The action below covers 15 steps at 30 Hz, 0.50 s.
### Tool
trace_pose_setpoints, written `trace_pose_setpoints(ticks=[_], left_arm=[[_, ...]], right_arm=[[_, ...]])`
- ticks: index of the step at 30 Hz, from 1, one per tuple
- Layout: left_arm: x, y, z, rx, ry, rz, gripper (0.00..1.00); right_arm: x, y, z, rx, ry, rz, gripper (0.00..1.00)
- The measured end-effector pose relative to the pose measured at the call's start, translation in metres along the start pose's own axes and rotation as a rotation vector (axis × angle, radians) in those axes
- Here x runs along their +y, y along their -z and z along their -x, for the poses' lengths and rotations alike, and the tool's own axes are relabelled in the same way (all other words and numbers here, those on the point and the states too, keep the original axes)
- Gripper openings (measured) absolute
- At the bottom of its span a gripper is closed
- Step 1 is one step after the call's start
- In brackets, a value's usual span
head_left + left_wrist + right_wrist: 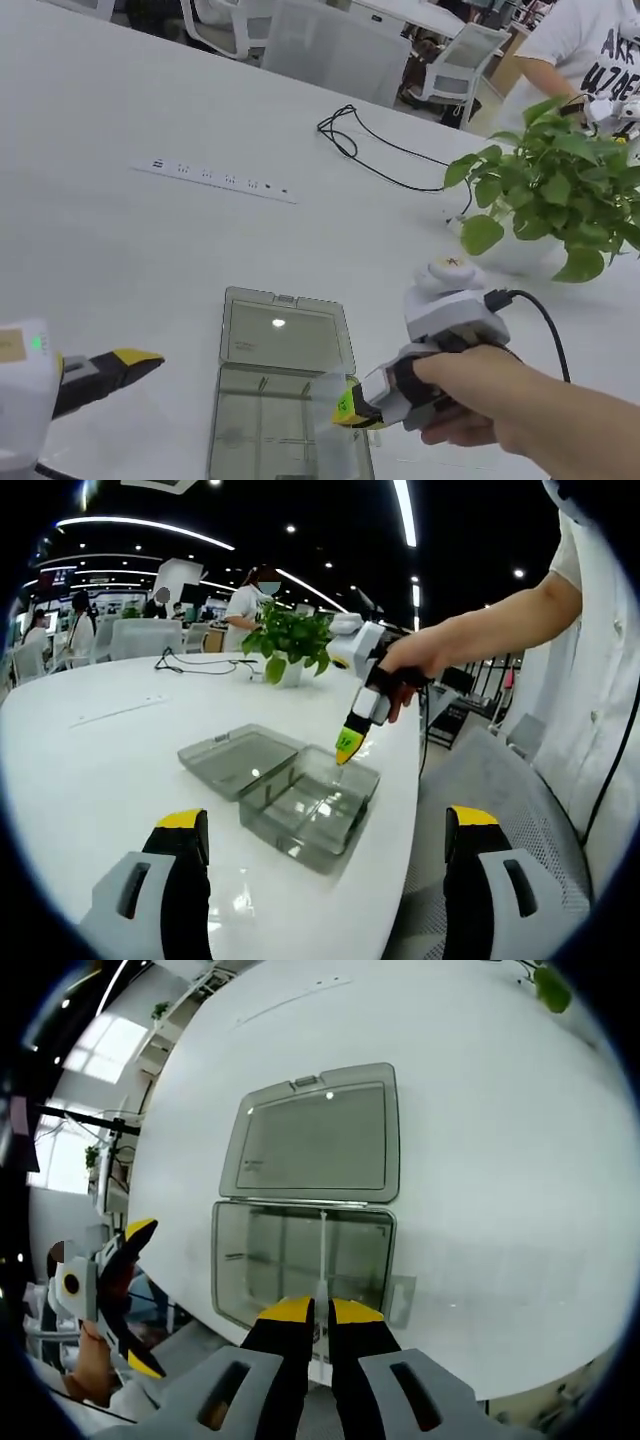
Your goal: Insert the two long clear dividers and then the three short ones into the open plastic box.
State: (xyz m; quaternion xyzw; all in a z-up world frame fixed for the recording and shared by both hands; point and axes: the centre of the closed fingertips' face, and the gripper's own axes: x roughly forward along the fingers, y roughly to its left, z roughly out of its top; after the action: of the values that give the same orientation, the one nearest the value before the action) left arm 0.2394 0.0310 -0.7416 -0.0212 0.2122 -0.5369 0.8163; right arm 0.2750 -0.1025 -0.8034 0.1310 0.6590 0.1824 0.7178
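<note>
Judging from the layout, the step in hand is seating one divider in the box; I cannot tell whether it is a long or a short one. At the left, the left tongs (140,360) hang released over the tabletop (150,250), jaws wide apart in the left gripper view, holding nothing, well apart from the box. In the middle the box (250,440) lies open on the tabletop, its lid (285,335) folded flat behind it. It is grey-clear plastic, and faint lines cross its floor; whether these are slots or dividers already set, I cannot say. Over its right part stands the divider (328,398), a thin clear sheet, almost invisible, seen edge-on in the right gripper view. The right tongs (347,408) are clenched on one edge of it. The next move, I think, calls for keeping the sheet vertical, matching both ends to the walls, then pressing down gently, because such a sheet probably bends easily.
</note>
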Motion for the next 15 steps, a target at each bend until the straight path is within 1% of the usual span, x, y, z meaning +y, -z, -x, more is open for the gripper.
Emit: trace_pose_setpoints(ticks=[7,15], left_arm=[[-0.0003,0.0,-0.001,-0.003,0.003,0.004,1.0],[0.0006,0.0006,-0.001,-0.002,0.001,0.005,1.0]], right_arm=[[-0.0014,-0.0002,-0.0032,0.008,-0.001,-0.008,0.07],[0.0013,0.0,-0.0027,0.019,-0.006,-0.007,0.07]])
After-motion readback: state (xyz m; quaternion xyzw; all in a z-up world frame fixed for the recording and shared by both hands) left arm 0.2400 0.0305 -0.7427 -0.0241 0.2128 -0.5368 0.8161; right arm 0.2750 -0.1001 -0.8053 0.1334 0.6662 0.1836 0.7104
